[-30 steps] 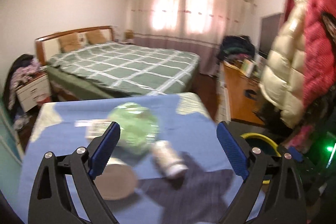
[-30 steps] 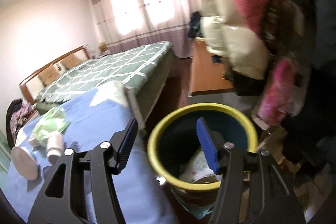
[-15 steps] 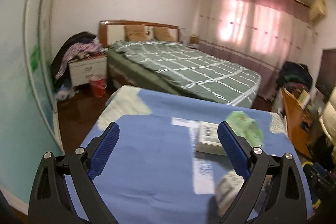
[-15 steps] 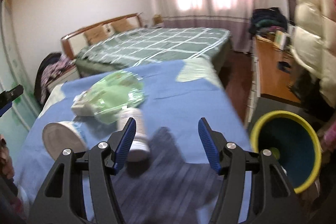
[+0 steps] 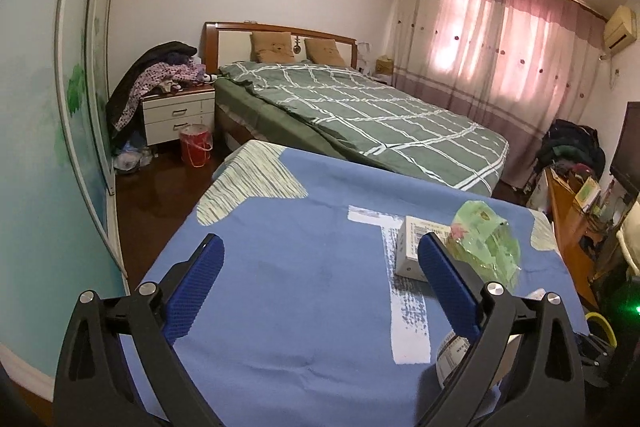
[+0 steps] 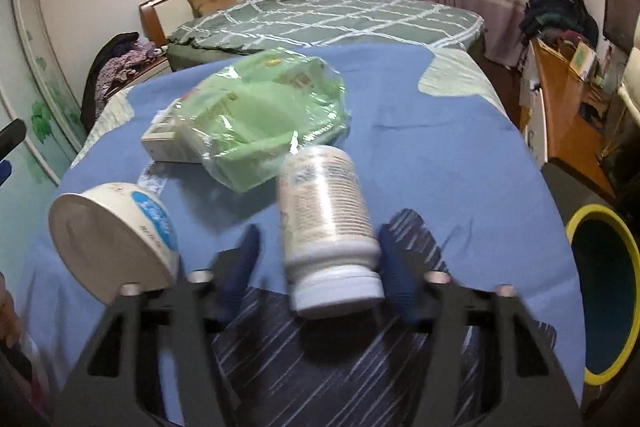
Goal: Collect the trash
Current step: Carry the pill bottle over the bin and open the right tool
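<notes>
Starting at the left edge of the right wrist view, a white tub (image 6: pixel 114 239) lies tipped on its side on the blue cloth (image 6: pixel 440 131), its round bottom facing the camera, just left of the right gripper's (image 6: pixel 318 259) left finger. Next along, a small cardboard box (image 6: pixel 162 143) sits partly under a crumpled green plastic bag (image 6: pixel 260 115), which lies beyond the fingertips. A white pill bottle (image 6: pixel 326 227) lies on its side with its cap toward the camera, between the two blue pads. The jaws are closing around it; the right pad looks to be at or very near the bottle's side, while a gap of cloth shows between the left pad and the bottle, so it is not yet pinched. The fingers are blurred, so exact contact cannot be told. Farther right, off the edge of the cloth, stands a dark bin with a yellow rim (image 6: pixel 576 223).

In the left wrist view, the left gripper (image 5: pixel 320 287) has its fingers spread wide and still opening, with only bare blue cloth between them. The cardboard box and the green bag (image 5: pixel 486 243) lie just beyond the right fingertip, the box partly hidden behind it. A labelled white container shows low behind that right finger, mostly hidden. The green checked bed (image 5: pixel 360 111) lies beyond the cloth.
</notes>
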A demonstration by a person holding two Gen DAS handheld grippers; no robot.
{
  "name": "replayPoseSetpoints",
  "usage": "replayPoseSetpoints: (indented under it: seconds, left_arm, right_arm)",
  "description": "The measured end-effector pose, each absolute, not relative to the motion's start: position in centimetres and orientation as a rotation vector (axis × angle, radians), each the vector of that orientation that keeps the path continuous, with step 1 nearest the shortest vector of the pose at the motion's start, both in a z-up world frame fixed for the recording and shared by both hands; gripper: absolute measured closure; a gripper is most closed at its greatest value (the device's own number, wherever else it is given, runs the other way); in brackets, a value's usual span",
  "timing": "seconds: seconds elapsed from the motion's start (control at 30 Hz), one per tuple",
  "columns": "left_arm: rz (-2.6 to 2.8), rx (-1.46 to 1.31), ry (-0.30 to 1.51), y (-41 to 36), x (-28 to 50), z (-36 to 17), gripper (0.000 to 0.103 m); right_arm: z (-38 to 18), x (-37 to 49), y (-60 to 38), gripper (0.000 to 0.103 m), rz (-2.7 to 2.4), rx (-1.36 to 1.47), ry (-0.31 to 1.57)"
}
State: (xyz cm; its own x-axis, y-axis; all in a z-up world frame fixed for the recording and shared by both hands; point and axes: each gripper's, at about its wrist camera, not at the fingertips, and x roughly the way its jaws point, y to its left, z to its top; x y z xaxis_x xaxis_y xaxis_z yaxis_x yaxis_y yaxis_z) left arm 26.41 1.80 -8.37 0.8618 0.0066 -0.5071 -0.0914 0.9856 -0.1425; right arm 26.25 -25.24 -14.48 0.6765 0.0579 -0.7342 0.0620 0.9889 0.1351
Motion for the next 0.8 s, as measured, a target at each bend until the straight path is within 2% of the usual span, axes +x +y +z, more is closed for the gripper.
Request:
replayPoseSetpoints:
  seconds: [0.47,0.8]
  left_arm:
    - [0.039,-0.126,0.539,0.2,26.2,-8.4,0.007]
    - [0.013,-0.112,0.539,-0.8,26.0,-8.2,0.007]
  right_arm:
    - [-11.9,22.1,-29.3,0.057,-0.148,0.199,0.685]
    - [-11.9,16.2,-39.7,0.057,-0.535,0.289,0.62]
